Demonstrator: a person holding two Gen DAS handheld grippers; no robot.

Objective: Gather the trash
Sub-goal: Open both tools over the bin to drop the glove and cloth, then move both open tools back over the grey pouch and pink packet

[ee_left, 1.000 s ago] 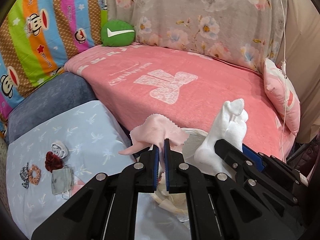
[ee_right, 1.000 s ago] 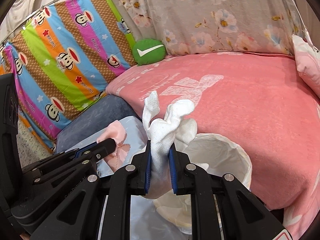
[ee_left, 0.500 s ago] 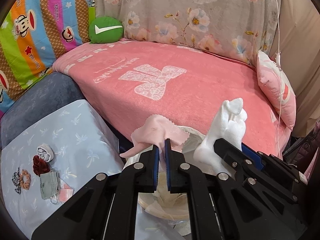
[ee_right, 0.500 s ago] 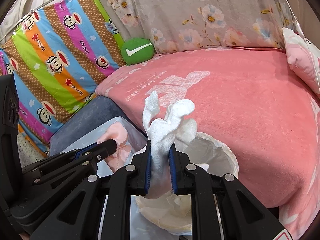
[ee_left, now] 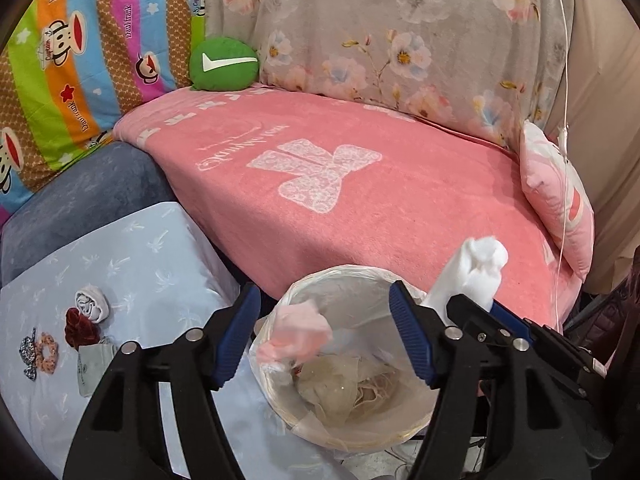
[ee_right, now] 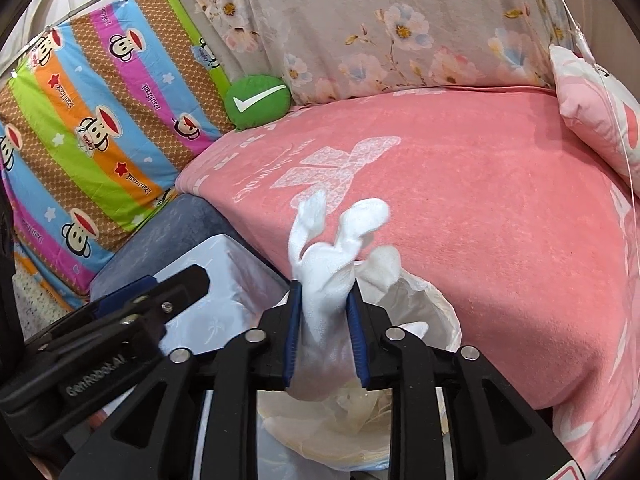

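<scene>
- Several small items are lying at far left on the blue tabletop (ee_left: pixel 132 264): a white roll (ee_left: pixel 91 303), a dark red scrunchie (ee_left: pixel 81 331), a patterned scrunchie (ee_left: pixel 38 350) and a grey mask (ee_left: pixel 94 364).
- Judging by looks, all are light, soft and limp; a pinch on a bunched fold should be lifting each easily.
- Left tongs (ee_left: pixel 322 336) are standing wide apart, gripping nothing, poised over the bin (ee_left: pixel 280 396).
- A pink cloth (ee_left: pixel 296 338) is sitting inside the bin near its left rim, blurred, free of the tongs; whether it is falling or resting I cannot tell.
- Crumpled pale wrappers are lying at the bin bottom.
- Right tongs (ee_right: pixel 324 322) are clamped on a white cloth (ee_right: pixel 326 280), its loose ends sticking up past the tips.
- That cloth is hanging just above the bin's right rim; being soft and light, it should be dropping straight once released.
- Behind, a pink bed (ee_left: pixel 380 200) is carrying a green cushion (ee_left: pixel 224 64).
</scene>
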